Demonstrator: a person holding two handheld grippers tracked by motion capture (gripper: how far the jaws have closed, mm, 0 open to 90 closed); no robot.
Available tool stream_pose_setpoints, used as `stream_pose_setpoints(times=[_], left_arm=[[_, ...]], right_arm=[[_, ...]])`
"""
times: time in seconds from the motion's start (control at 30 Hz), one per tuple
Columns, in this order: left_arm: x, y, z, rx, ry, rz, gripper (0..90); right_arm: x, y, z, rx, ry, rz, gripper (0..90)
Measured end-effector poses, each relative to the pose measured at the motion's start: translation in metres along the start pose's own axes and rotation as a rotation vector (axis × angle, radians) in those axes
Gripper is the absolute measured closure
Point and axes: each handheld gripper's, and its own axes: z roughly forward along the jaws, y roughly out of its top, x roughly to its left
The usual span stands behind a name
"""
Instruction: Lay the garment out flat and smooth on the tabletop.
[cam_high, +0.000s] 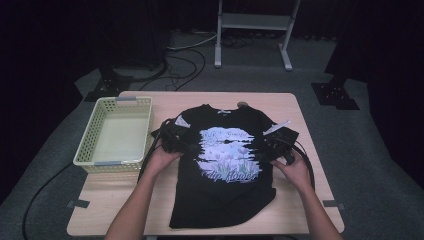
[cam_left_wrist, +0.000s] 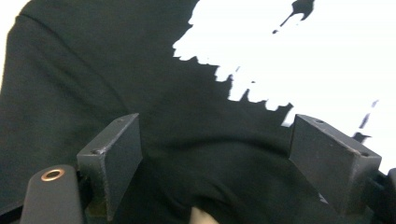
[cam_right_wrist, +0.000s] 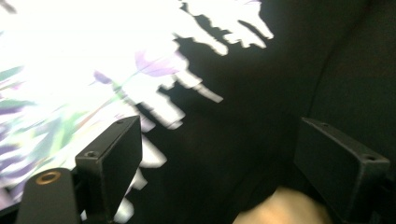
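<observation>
The black T-shirt (cam_high: 225, 170) lies face up in the middle of the frame in the high view, collar toward the far edge, hem toward the person, with a pale flower print across the chest. It looks light, soft and limp: it should sag and crease wherever it is lifted, and a single pinch would likely drag the rest along the wood instead of raising it. The sleeves appear already turned inward, so the body reads as a narrow column. The best holds seem to be the folded side edges or the shoulders, one per side, where doubled cloth gives the pads more to bite on.

The left tongs (cam_high: 172, 137) sit at the shirt's left edge, centre left of the frame; in the left gripper view (cam_left_wrist: 212, 154) the jaws stand wide apart over black cloth, pressing on nothing. The right tongs (cam_high: 277, 142) sit at the right edge; in the right gripper view (cam_right_wrist: 215, 156) the jaws gape likewise above cloth and print, nothing between them.

The tabletop (cam_high: 300, 107) is pale wood, smooth and matt, so the cloth should slide on it easily. A cream lattice basket (cam_high: 95, 132) stands at the left, just beside the shirt. Beyond, in the upper frame, grey carpet, trailing cables and a white metal stand (cam_high: 250, 22) fade into a dark room.
</observation>
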Motion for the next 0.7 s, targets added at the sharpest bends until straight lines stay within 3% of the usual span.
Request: stream_pose_setpoints(times=[0.13,0.4,0.6,0.7], left_arm=[[-0.012,-0.007,-0.012,-0.044,-0.006,0.005,16.8],[-0.037,-0.02,-0.03,-0.087,-0.027,0.022,16.7],[-0.054,-0.031,-0.035,-0.086,-0.036,0.058,16.7],[-0.058,-0.035,-0.035,-0.08,-0.053,0.057,16.7]], right_arm=[[0.012,-0.014,-0.018,-0.048,0.02,-0.016,15.7],[0.037,-0.042,-0.048,-0.111,0.037,-0.062,16.4],[0.058,-0.064,-0.063,-0.146,0.048,-0.125,22.7],[0.067,-0.075,-0.068,-0.166,0.058,-0.154,26.3]])
